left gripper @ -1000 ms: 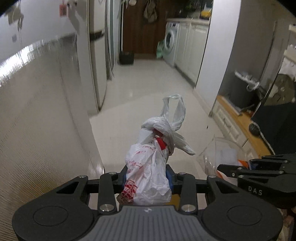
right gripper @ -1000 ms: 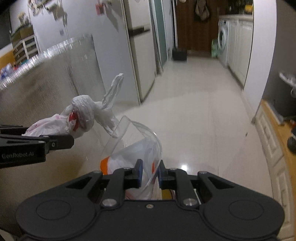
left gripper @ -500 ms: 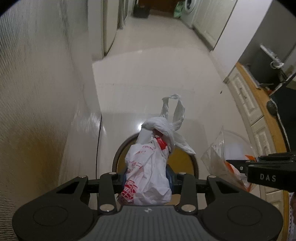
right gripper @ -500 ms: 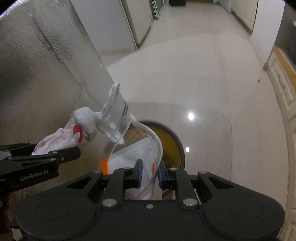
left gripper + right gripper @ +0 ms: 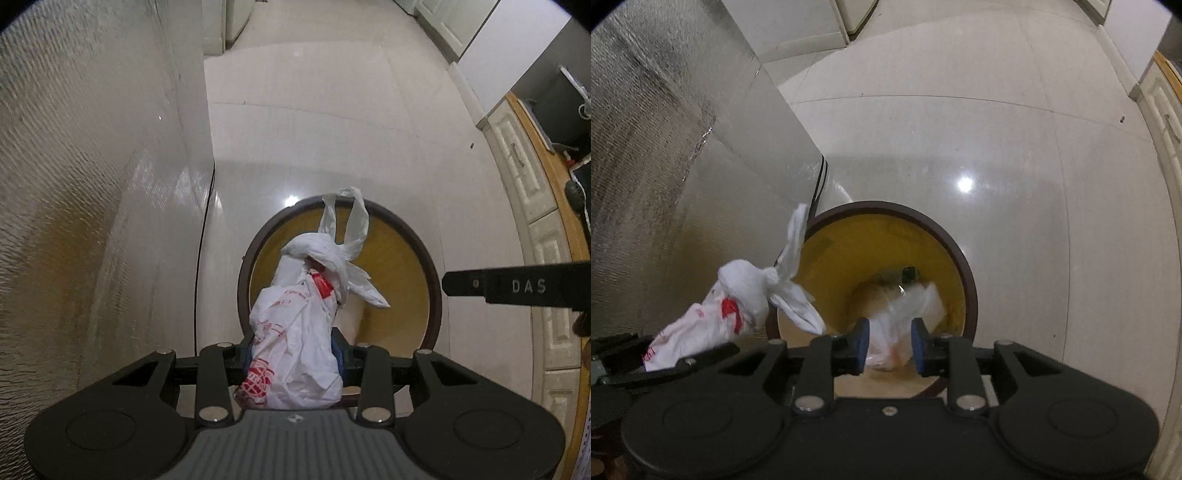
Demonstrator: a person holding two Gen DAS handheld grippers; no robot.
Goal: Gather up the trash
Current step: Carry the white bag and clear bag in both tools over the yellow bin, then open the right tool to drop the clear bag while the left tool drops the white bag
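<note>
In my left gripper (image 5: 293, 360) I hold a knotted white plastic bag with red print (image 5: 295, 332), pinched by its lower body between the blue pads, its long axis running away from me up the frame so that the tied handles stand over the middle of the picture. Directly beyond that knot, and below it as I judge, lies the mouth of a round bin with a dark brown rim and yellow inside (image 5: 430, 273); the coming move turns on this, since the bag hangs over the opening and only needs letting go. My right gripper (image 5: 890, 345) points down into the same bin (image 5: 971, 291), seen in the lower middle of its view, and its jaws are opening: a crumpled clear plastic bag with an orange patch (image 5: 897, 332) shows between the blue pads, blurred, and it looks to me to be free of them and dropping inside. In that view the knotted bag (image 5: 738, 306) sits at lower left, over the bin's left rim, so my left hand is a little further off centre than my right. The bin stands on a glossy pale tiled floor (image 5: 1015, 147) that mirrors a lamp, close beside a textured silvery panel (image 5: 85, 184) filling the left of both frames. Pale cabinet doors with a wooden top (image 5: 535, 184) line the right edge.
</note>
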